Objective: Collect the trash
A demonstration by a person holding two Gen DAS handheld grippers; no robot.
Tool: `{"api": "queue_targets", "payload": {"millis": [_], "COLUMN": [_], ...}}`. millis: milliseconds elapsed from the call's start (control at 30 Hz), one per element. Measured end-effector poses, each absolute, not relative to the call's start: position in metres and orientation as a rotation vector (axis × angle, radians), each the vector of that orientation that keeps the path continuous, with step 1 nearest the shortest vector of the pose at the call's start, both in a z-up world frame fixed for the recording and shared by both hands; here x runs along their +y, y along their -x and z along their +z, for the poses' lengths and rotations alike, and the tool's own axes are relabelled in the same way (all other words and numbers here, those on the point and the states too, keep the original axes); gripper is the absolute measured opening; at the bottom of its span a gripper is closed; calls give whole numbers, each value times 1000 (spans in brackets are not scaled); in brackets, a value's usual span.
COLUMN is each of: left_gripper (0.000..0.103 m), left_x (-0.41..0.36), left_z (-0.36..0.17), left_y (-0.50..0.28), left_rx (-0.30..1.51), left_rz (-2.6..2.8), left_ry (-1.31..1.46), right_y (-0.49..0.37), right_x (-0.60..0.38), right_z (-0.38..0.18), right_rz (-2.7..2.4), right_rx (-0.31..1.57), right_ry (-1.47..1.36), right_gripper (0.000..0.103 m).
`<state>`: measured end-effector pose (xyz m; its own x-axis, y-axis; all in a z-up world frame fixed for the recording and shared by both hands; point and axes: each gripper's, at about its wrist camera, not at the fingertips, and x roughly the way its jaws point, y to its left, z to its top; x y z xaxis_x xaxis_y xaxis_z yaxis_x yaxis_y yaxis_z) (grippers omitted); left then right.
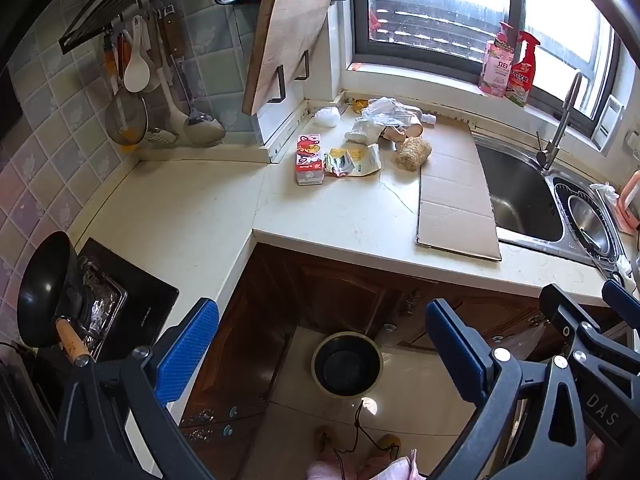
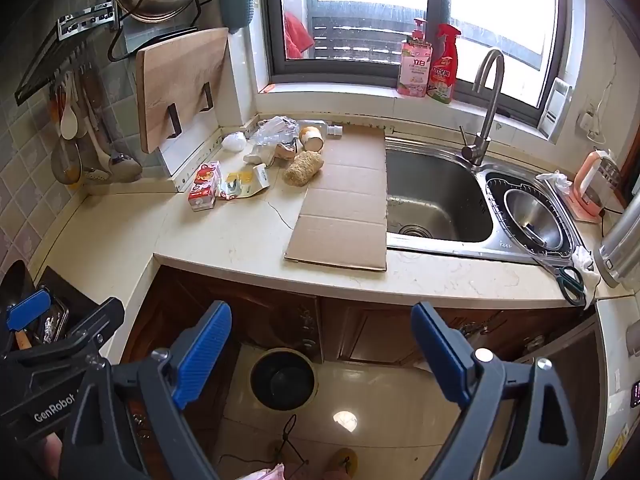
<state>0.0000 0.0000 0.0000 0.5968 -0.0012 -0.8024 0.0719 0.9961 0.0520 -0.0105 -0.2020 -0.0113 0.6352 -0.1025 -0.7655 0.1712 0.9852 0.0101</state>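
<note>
Kitchen corner with both grippers held over the floor, jaws wide and empty.

The left gripper (image 1: 322,354) and right gripper (image 2: 322,354) each frame the dark trash bin (image 1: 347,364) on the floor below; the litter, a red carton (image 1: 309,159), yellow wrapper (image 1: 352,161) and clear plastic bag (image 1: 384,111), lies far off on the counter (image 1: 340,216), beside the cardboard sheet (image 1: 452,188). Only the left view shows the wok (image 1: 44,288); only the right view shows the scissors (image 2: 573,284).
</note>
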Motion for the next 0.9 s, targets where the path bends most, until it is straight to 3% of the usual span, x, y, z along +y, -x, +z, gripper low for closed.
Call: {"api": "queue_targets", "payload": {"millis": [900], "left_gripper": [101], "left_x": [0], "left_z": [1], "left_y": [0], "left_rx": [928], "left_rz": [-46], "left_ry": [-83], "right_y": [12], "right_x": [-200], "right_z": [-14], "right_rz": [-157], "right_rx": [873], "right_ry": [-86], "right_gripper": [92]}}
